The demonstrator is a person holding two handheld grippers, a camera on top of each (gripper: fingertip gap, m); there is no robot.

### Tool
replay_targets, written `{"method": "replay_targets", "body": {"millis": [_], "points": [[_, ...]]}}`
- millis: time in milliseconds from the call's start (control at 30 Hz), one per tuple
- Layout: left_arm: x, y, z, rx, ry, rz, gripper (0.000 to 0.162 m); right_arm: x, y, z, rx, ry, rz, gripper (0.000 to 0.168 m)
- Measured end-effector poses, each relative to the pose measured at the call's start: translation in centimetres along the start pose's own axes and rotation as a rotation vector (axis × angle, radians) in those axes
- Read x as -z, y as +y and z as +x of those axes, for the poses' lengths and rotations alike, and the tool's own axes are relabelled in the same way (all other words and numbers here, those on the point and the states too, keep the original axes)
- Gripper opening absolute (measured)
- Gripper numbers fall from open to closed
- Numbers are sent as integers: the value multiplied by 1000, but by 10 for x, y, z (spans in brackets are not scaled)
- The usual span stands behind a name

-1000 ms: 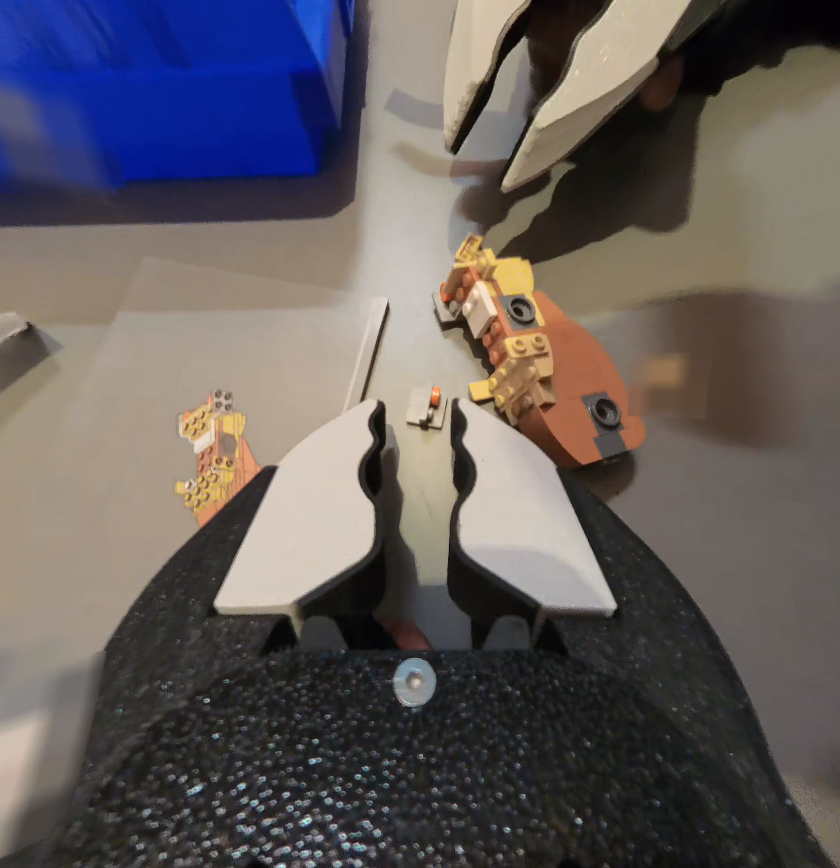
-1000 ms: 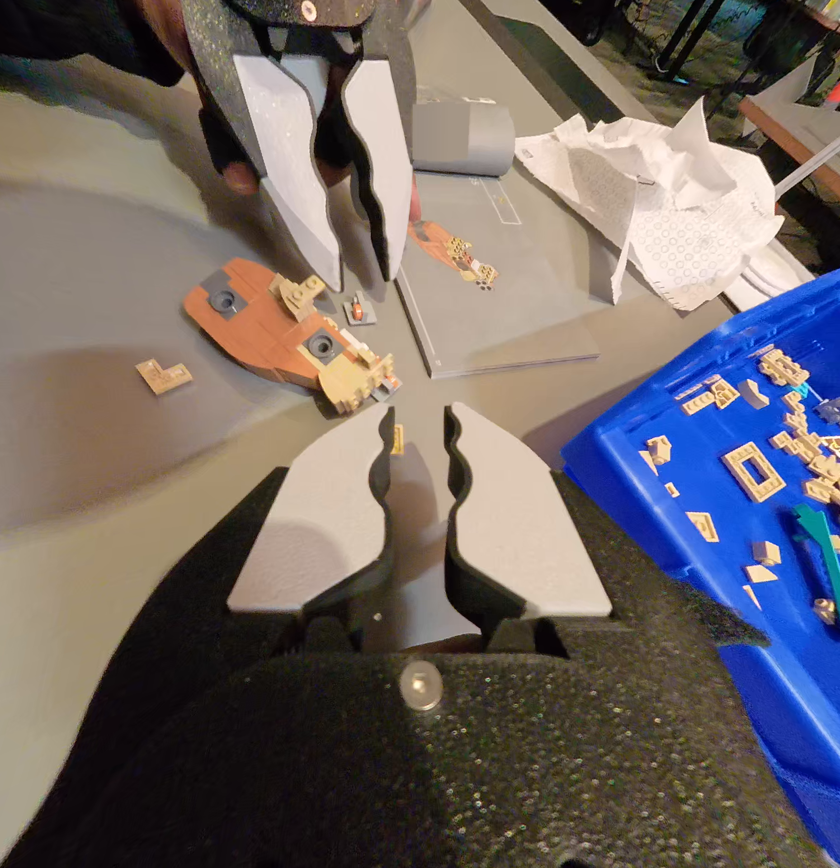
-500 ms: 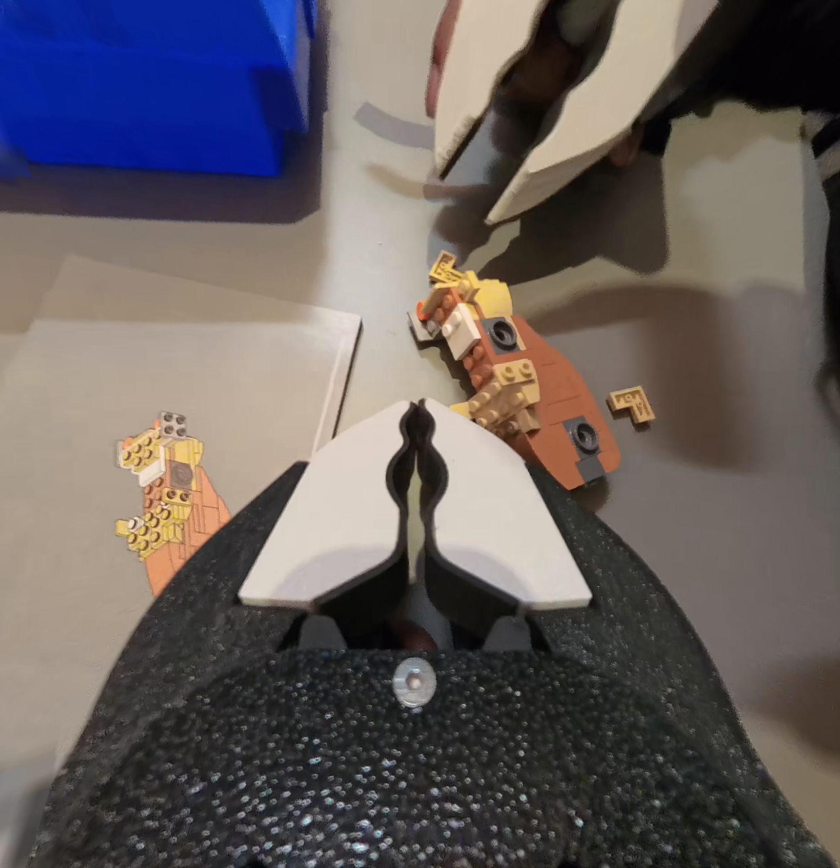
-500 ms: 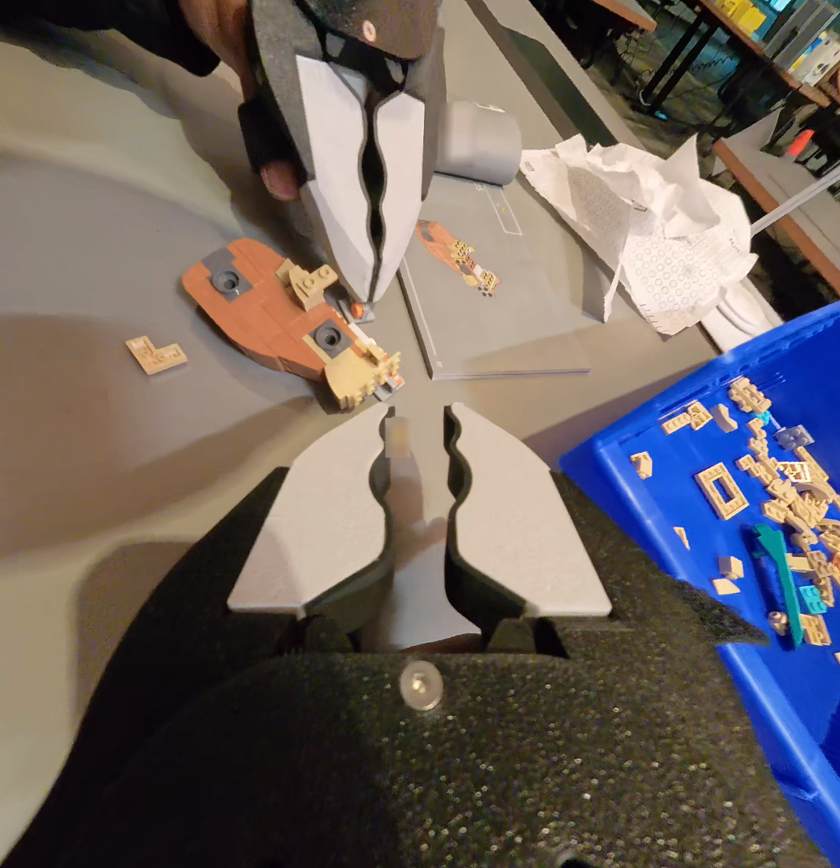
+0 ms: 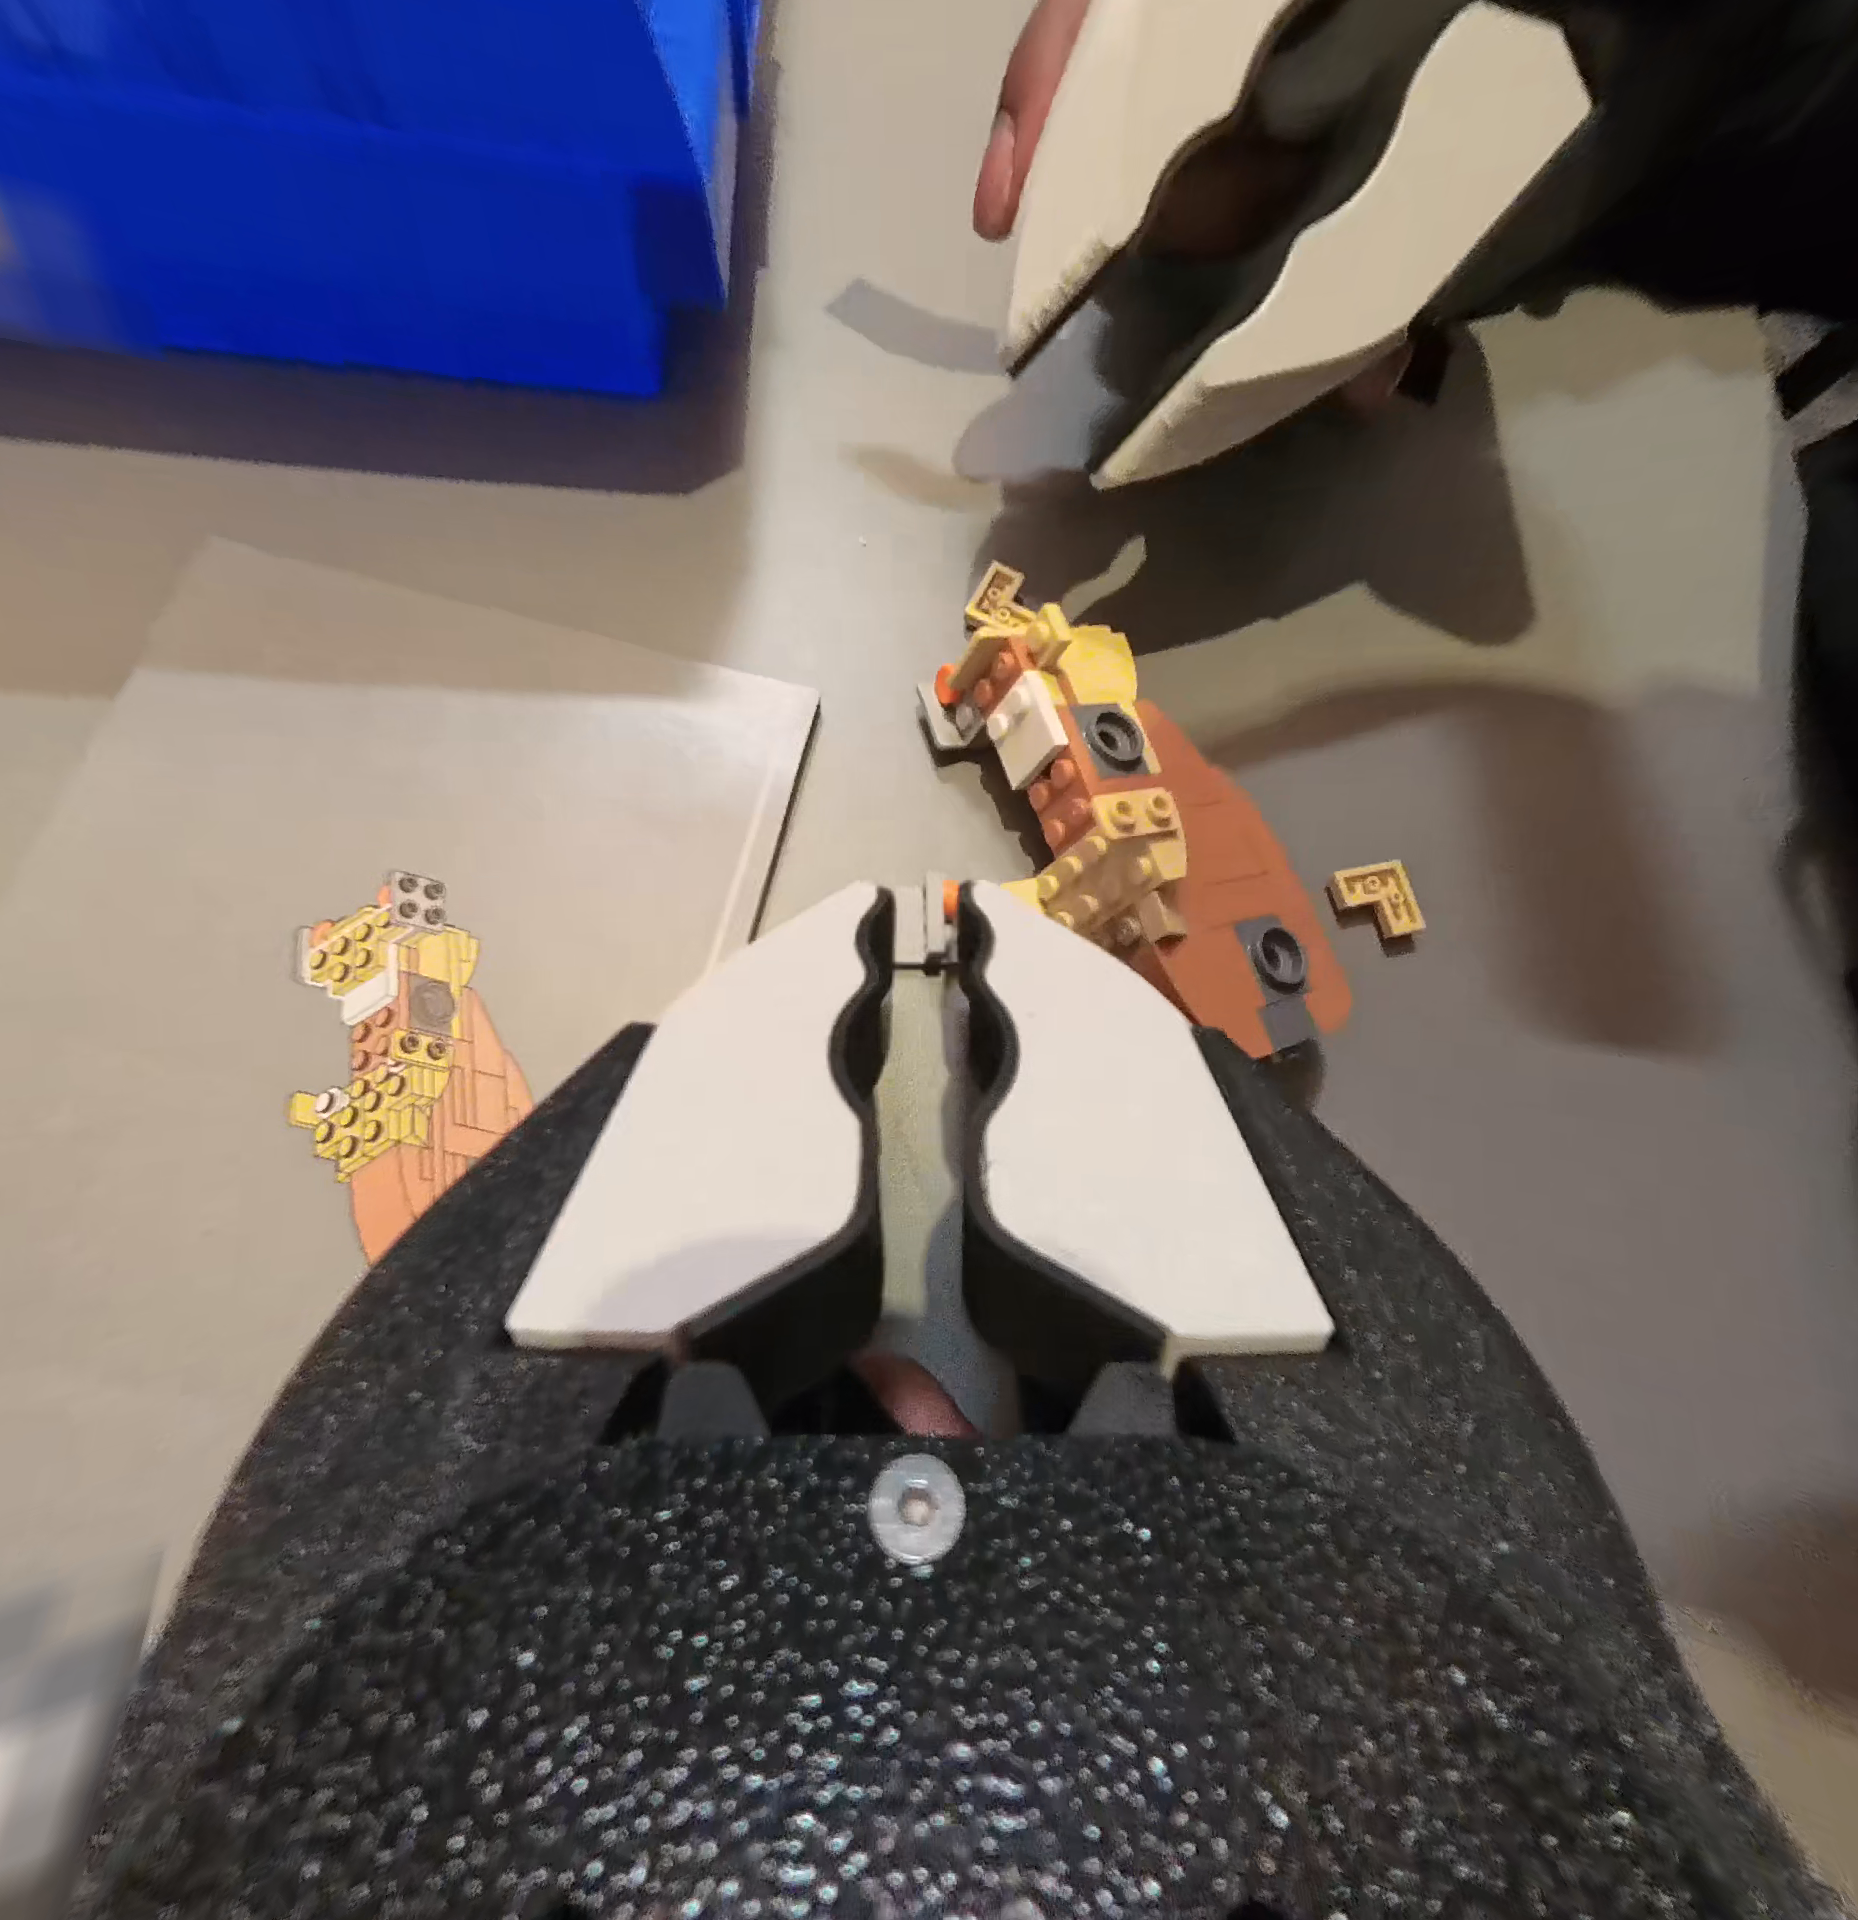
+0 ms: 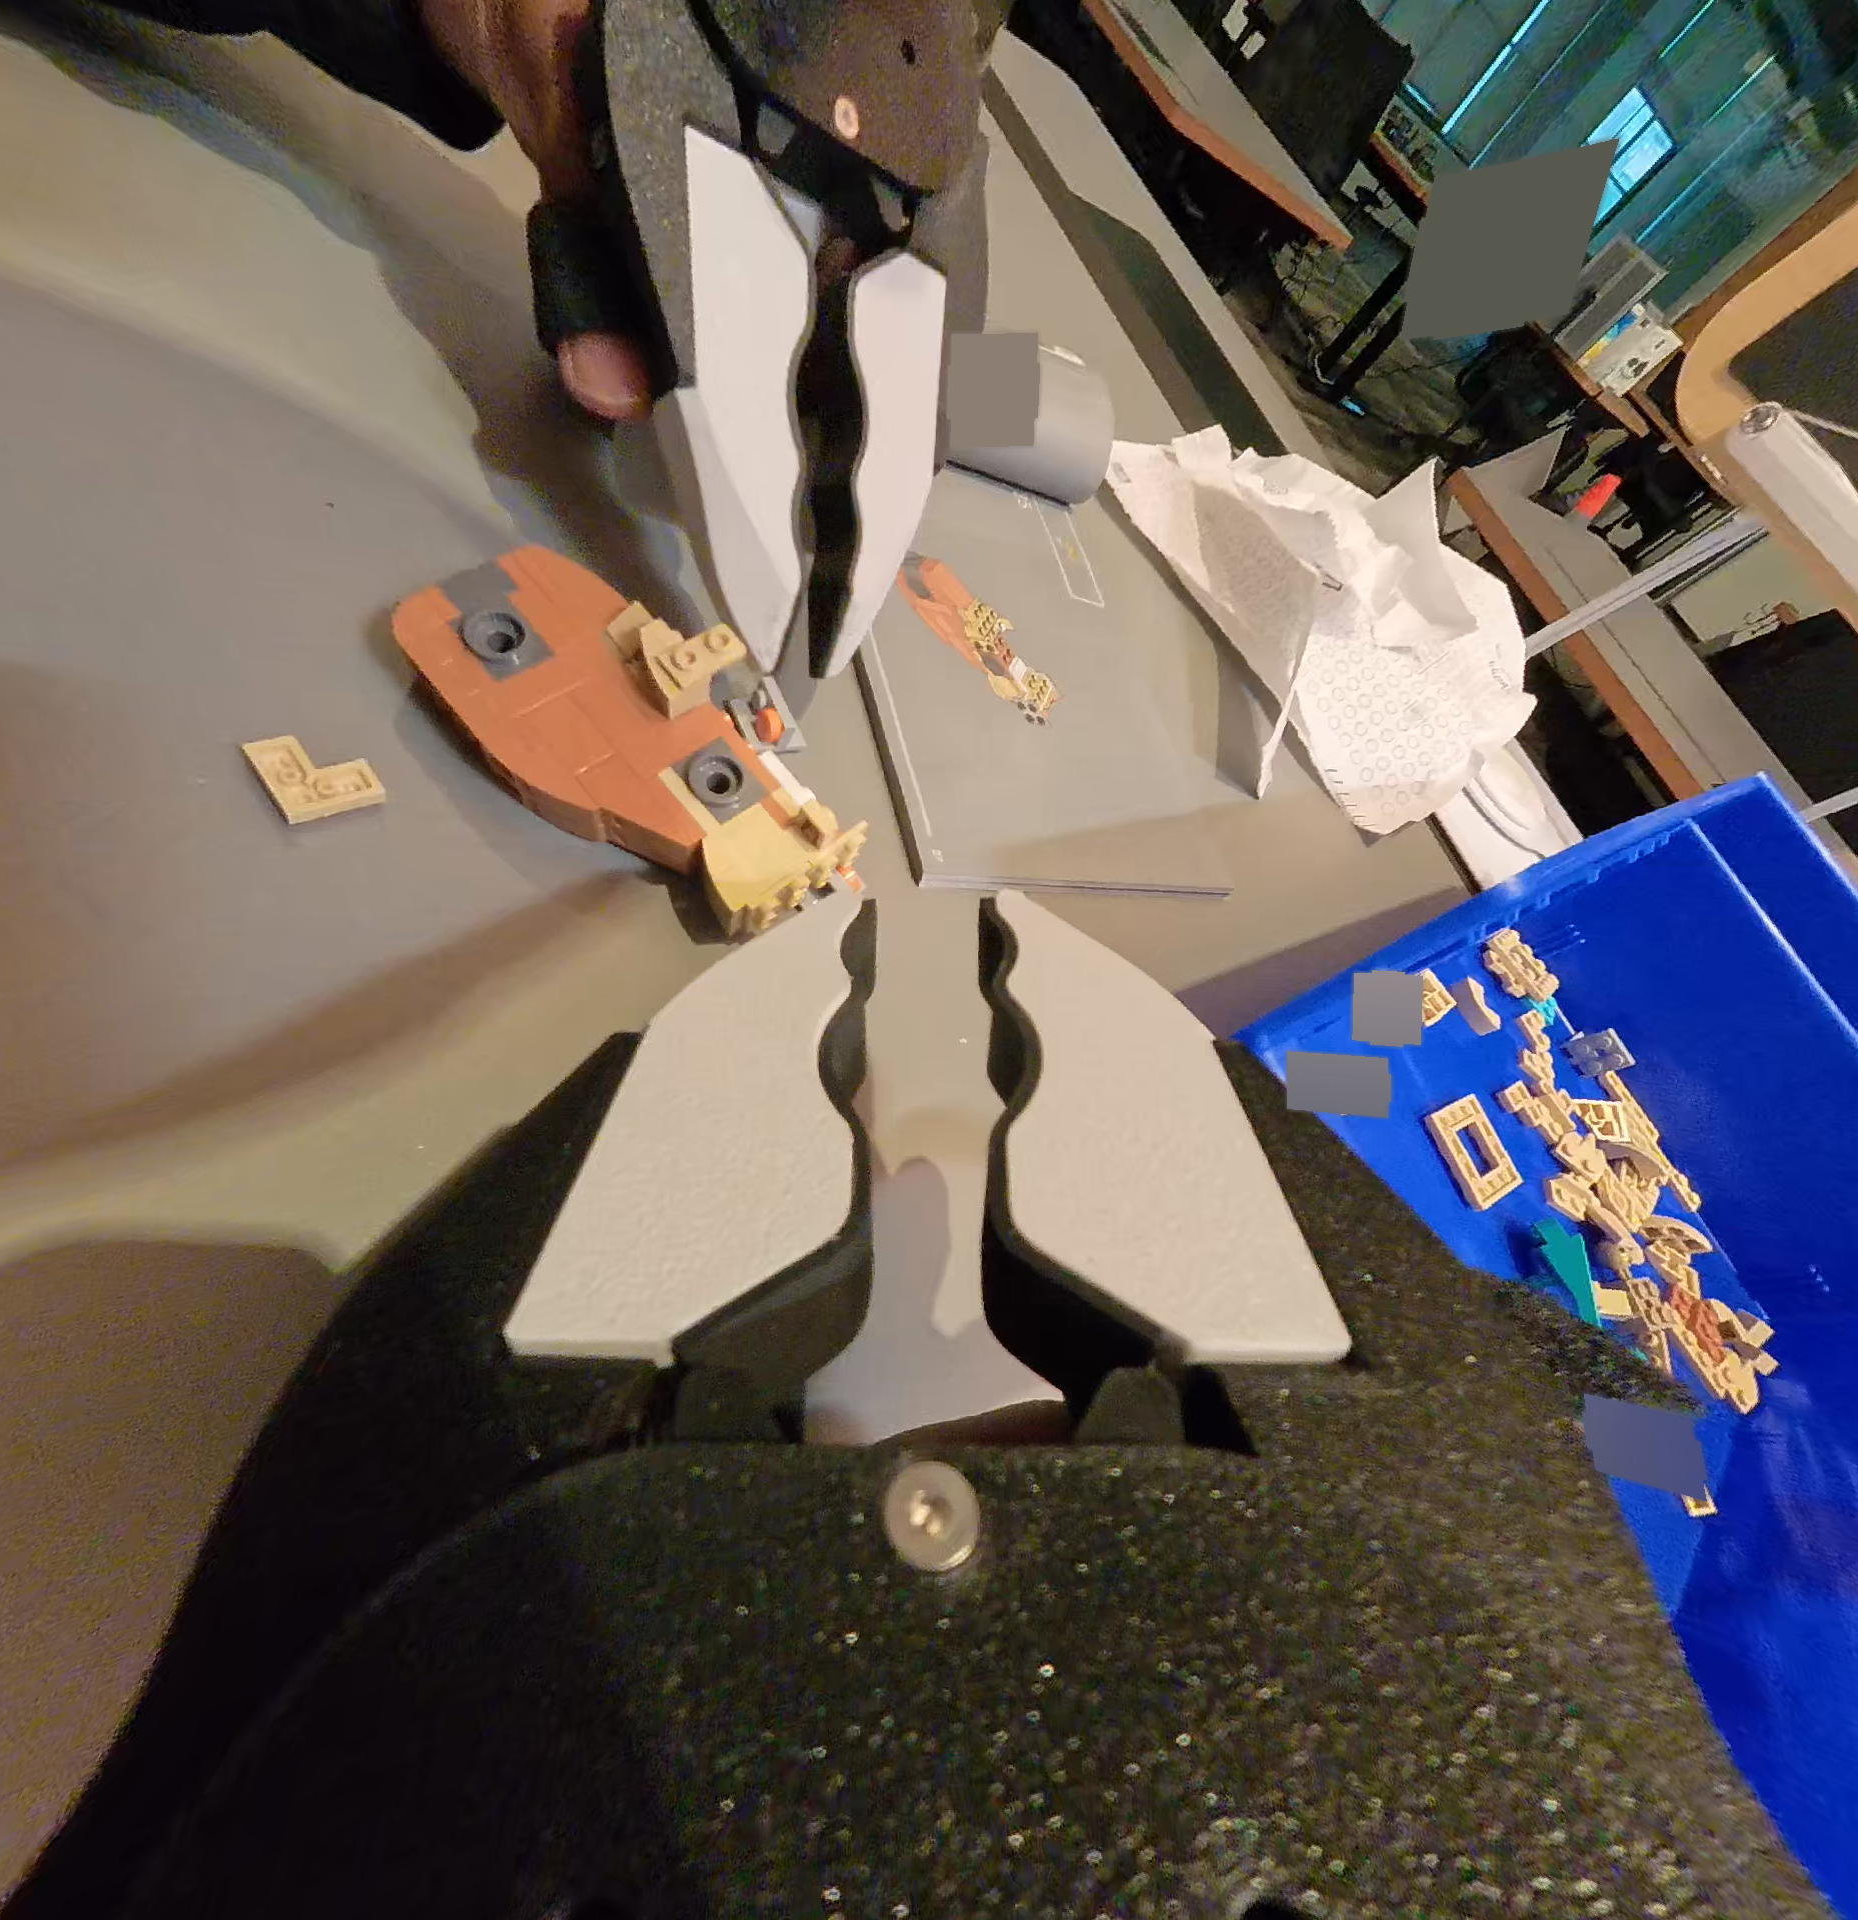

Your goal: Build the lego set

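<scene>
A brown and tan lego model point(image 5: 1195, 862) lies flat on the grey table; it also shows in the right wrist view point(image 6: 582, 717). A small grey piece with an orange stud point(image 5: 927, 920) lies on the table beside it point(image 6: 764, 722). My left gripper point(image 5: 925, 914) stands over this piece with a narrow gap between its jaws. In the right wrist view the left gripper's tips point(image 6: 800, 670) end just above the piece. My right gripper point(image 6: 925, 914) is open and empty, held near the model's tan front end point(image 5: 1060, 416).
A tan L-shaped plate point(image 5: 1377, 902) lies loose beside the model point(image 6: 312, 779). The instruction booklet point(image 5: 437, 810) lies next to the model point(image 6: 1039, 748). A blue bin point(image 6: 1787, 1039) holds several loose bricks. Crumpled white paper point(image 6: 1351, 623) lies behind the booklet. There is about 8 cm between the tips of the two grippers.
My left gripper closed fully over the small grey piece half a second ago; now its jaws are slightly apart with the piece showing between the tips. The right gripper drew back a little.
</scene>
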State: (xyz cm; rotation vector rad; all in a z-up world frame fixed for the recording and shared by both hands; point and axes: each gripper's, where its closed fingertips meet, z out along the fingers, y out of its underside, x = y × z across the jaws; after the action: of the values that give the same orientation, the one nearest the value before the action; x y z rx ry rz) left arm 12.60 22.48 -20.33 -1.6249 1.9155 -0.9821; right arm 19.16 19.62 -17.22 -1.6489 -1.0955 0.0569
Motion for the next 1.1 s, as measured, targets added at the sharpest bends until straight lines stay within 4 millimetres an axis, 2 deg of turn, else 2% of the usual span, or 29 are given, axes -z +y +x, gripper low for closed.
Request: {"method": "replay_targets", "body": {"millis": [133, 233, 367, 433, 567, 700, 800, 900, 967, 1100], "points": [[-5, 7, 3, -30, 0, -45, 12, 0, 1, -1, 8, -2, -3, 18], [-8, 11, 2, -29, -8, -70, 4, -1, 0, -2, 12, -4, 0, 18], [-10, 7, 4, 53, 28, -39, 4, -1, -3, -2, 43, 9, 15, 18], [-6, -2, 2, 121, 46, 18, 4, 0, -6, -1, 79, 26, 32, 18], [10, -34, 1, 342, 155, 201, 4, 3, -20, 5, 206, 72, 103, 20], [23, -62, 9, 539, 319, 349, 4, 2, -36, 8, 502, 132, 123, 23], [25, -71, 16, 624, 406, 405, 4, -7, -39, 2, 668, 119, 112, 28], [27, -76, 18, 676, 451, 459, 4, -16, -42, 2, 588, 101, 109, 36], [28, -80, 18, 709, 479, 505, 4, -21, -39, 5, 439, 86, 69, 46], [27, -86, 18, 775, 509, 589, 4, -19, -48, 11, 82, 88, 70, 48]]}}
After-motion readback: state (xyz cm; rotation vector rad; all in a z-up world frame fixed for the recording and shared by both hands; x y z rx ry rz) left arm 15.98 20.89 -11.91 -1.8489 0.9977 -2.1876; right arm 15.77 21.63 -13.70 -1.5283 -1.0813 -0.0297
